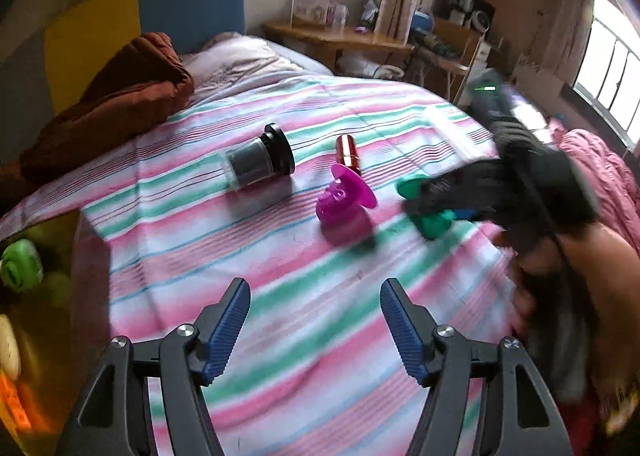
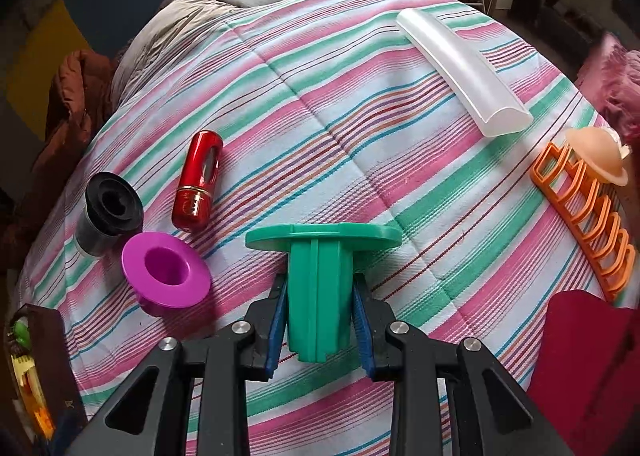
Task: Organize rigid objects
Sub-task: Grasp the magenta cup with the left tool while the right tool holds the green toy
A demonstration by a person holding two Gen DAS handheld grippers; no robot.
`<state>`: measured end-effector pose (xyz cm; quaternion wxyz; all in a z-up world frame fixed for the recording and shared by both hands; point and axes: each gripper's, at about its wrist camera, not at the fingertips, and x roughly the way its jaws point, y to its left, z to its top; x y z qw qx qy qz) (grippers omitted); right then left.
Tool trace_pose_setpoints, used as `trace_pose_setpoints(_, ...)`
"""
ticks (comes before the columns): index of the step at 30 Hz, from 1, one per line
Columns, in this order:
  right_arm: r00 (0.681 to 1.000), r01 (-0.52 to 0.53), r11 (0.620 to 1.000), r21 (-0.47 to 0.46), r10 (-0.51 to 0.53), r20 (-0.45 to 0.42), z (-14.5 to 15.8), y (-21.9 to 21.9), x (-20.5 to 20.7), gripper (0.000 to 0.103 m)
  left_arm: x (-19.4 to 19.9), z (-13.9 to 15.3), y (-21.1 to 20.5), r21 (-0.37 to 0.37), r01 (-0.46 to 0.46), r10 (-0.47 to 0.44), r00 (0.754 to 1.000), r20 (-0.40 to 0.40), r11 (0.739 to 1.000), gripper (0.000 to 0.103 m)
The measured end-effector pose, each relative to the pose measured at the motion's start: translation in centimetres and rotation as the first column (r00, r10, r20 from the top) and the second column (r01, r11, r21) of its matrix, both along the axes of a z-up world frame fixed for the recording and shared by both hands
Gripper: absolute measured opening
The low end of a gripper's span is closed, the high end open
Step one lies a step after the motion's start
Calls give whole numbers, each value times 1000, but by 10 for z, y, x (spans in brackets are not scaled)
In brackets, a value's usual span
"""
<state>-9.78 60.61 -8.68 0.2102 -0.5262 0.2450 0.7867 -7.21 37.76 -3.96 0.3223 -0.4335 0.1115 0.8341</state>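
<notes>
My right gripper is shut on a green plastic spool, its flange facing away; it also shows in the left wrist view, held just above the striped bedspread. A purple spool, a red metal tube and a black-capped jar lie to its left. My left gripper is open and empty, nearer than these things.
A translucent white cover, an orange rack and a peach spool lie at the right. A box with green and yellow items stands at the left edge. A brown blanket lies at the far left.
</notes>
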Motion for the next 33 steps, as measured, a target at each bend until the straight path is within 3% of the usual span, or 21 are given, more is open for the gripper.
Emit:
trace_pose_setpoints(7,1000,8,1000,-1,-8,-11,0,0,2,31,-27,-15,45,-61,20,-25,997,-74,998,69)
trace_pose_setpoints(16,998,53,998,-27,-53,-28,3,10,20,31,-49,-34,67,11,41,-41,999,-32,999,68)
trace_pose_setpoints(18,998,50,999,-22,-50,-26,3,11,21,31,-53,-35,67,51,22,-21,1000,-14,998,63)
trace_pose_setpoints(22,998,52,998,-23,-52,-27,4,11,22,31,-62,-43,69,75,-8,6,1000,21,997,42)
trace_pose_setpoints(26,998,50,999,-15,-50,-24,3,10,21,31,-61,-55,67,79,-2,-1,999,35,997,33)
trace_pose_setpoints(29,999,47,999,-8,-47,-21,-2,8,2,31,-66,-55,60,141,16,-25,997,68,990,31)
trace_pose_setpoints(33,999,42,999,0,-42,-19,-3,6,4,31,-61,-56,46,159,-12,1,998,68,987,31)
